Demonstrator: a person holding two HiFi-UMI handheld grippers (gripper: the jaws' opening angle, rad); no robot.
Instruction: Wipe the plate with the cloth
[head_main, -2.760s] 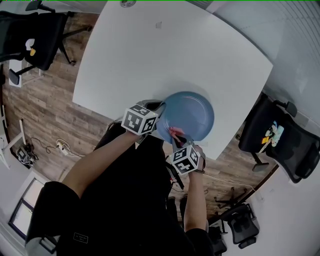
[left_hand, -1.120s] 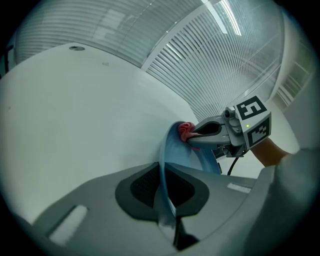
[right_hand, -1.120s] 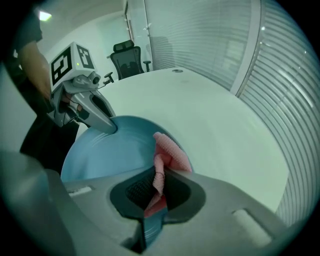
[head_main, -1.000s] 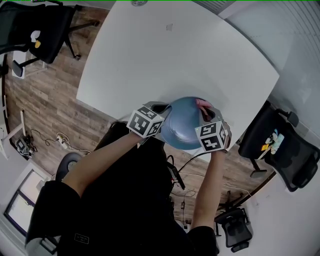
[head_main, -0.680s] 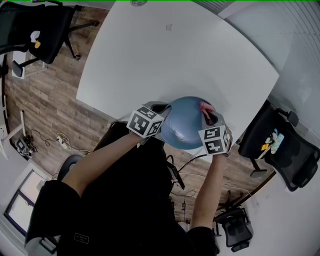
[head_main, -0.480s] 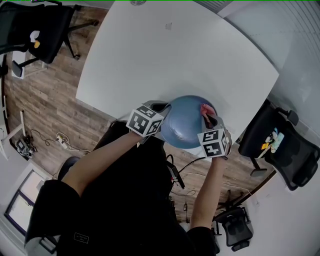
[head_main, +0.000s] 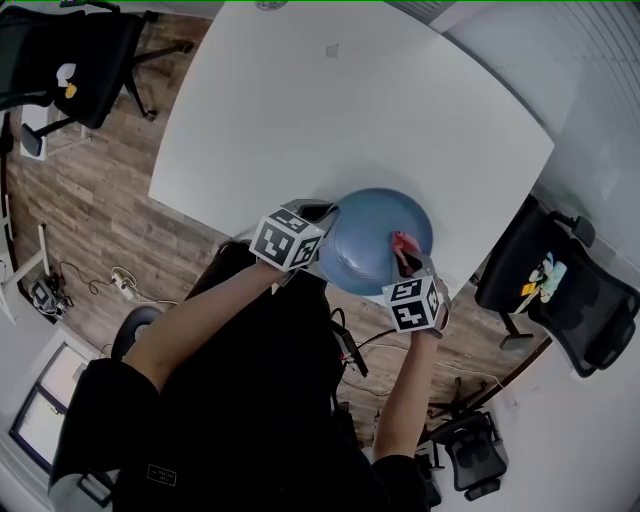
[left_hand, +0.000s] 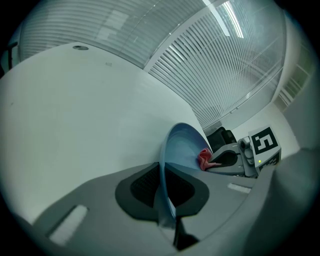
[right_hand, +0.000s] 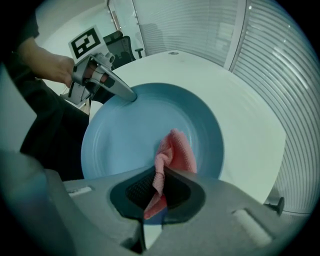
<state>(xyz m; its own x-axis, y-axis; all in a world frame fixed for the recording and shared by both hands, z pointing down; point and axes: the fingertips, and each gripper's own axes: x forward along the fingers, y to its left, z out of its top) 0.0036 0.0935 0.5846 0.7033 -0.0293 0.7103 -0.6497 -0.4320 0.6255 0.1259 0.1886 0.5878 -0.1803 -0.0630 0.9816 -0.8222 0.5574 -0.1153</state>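
Spanning the upper frame, the white bench (head_main: 300, 100) lies behind the blue plate (head_main: 370, 235), which is tilted at centre by the bench's near edge, w/ its left rim clamped in the left tongs (head_main: 322, 215). At the plate's lower right, the right tongs (head_main: 405, 258) pinch the pink cloth (head_main: 403, 243), pressed to the plate's face.

In the head view, the marker cube (head_main: 287, 239) of the left hand-held gripper (head_main: 323, 214) is covering its own jaws. The right hand-held gripper (head_main: 406, 258) is hiding most of the pink cloth (head_main: 401, 242) and part of the blue plate (head_main: 365, 235) at its near rim. The white surface (head_main: 330, 110) is running off the top edge. In the right gripper view, the cloth's lower end is vanishing between the jaws.
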